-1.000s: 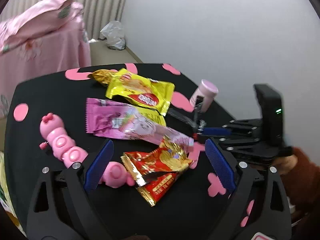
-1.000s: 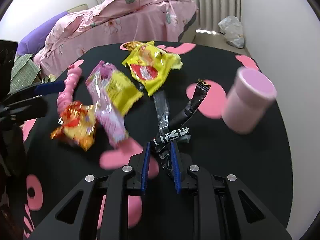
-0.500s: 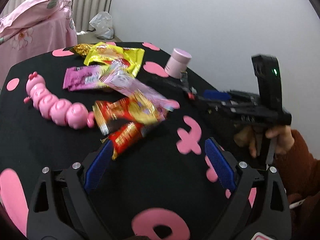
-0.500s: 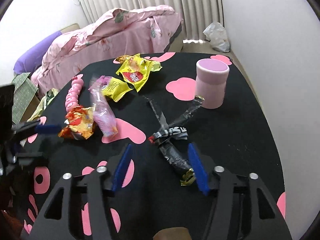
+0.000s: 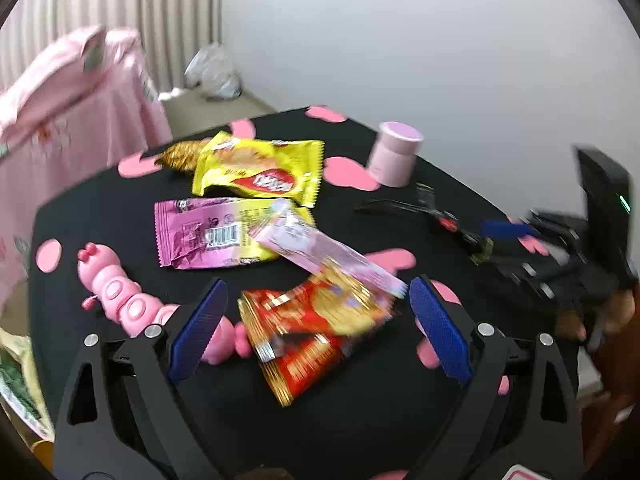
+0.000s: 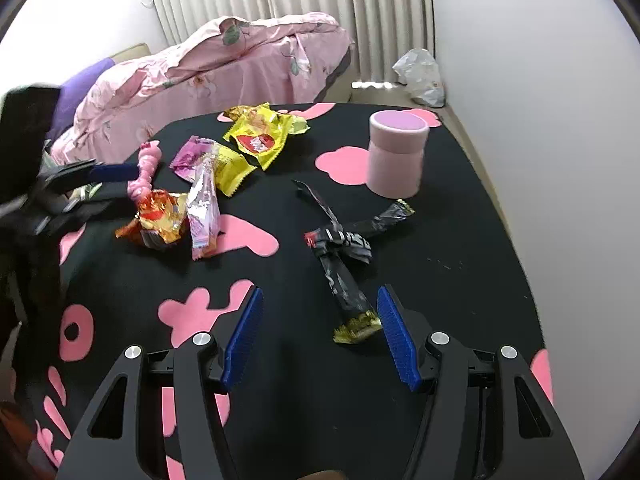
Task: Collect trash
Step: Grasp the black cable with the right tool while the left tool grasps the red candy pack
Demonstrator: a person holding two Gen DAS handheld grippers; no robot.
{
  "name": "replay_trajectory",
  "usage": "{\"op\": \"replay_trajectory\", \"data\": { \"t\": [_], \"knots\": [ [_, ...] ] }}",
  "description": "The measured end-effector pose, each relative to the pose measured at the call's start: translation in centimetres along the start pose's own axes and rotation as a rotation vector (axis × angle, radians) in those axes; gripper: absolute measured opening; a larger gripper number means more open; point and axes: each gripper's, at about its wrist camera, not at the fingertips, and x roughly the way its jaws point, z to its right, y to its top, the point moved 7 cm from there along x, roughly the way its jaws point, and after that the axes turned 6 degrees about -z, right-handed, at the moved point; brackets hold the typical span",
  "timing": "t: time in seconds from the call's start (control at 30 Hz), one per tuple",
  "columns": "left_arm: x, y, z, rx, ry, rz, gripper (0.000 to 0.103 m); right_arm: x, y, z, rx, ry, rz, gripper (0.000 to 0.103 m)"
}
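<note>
We hold both claws over a black tablecloth patterned with pink shapes, and both are spread wide with nothing between the pads.

Our left gripper stands released above the red and gold snack wrapper, which lies flat on the cloth directly between the two blue pads, touching neither as far as we can tell. A pale pink wrapper overlaps the red one's far edge, and beyond it lie a magenta and yellow packet and a yellow snack bag. A pink caterpillar toy lies just beside the left finger, partly hidden behind it.

Our right gripper is likewise unclenched. The crumpled black wrappers lie on the cloth ahead of it, and the gold-edged end of one reaches in just beside the right pad; we cannot tell whether it touches. A pink cylindrical container stands upright farther back, near the far tip of the black wrappers. The other snack wrappers lie well apart to the left.
</note>
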Motion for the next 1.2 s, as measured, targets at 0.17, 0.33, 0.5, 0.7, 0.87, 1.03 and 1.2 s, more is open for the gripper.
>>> {"op": "replay_trajectory", "data": {
  "t": [0.17,0.33,0.5,0.7,0.87,1.03,1.2],
  "knots": [
    [0.8,-1.9,1.5,-0.044,-0.066,-0.048,0.087,-1.2,0.0,0.4,-0.029,-0.058,0.024,0.056],
    [-1.0,-6.0,5.4,-0.055,-0.217,-0.086,0.087,-0.9,1.4,0.6,-0.053,-0.015,0.021,0.056],
    [-3.0,-6.2,5.2,-0.031,-0.120,-0.018,0.087,1.5,3.0,0.4,-0.030,0.007,0.001,0.052],
    [-1.8,-3.3,3.4,0.026,-0.002,-0.021,0.081,2.3,2.4,-0.5,-0.023,0.050,-0.021,0.012],
    [1.5,-2.1,2.7,0.067,0.001,-0.108,0.075,0.4,1.5,0.2,0.013,0.056,0.011,0.010],
    [1.8,-3.0,1.9,-0.039,-0.053,-0.114,0.052,-1.3,1.1,0.6,0.030,0.055,0.040,0.010],
    [-0.3,-5.1,3.5,-0.047,-0.029,-0.082,0.035,-2.3,1.4,-0.3,-0.004,0.032,0.082,0.011]
  ]
}}
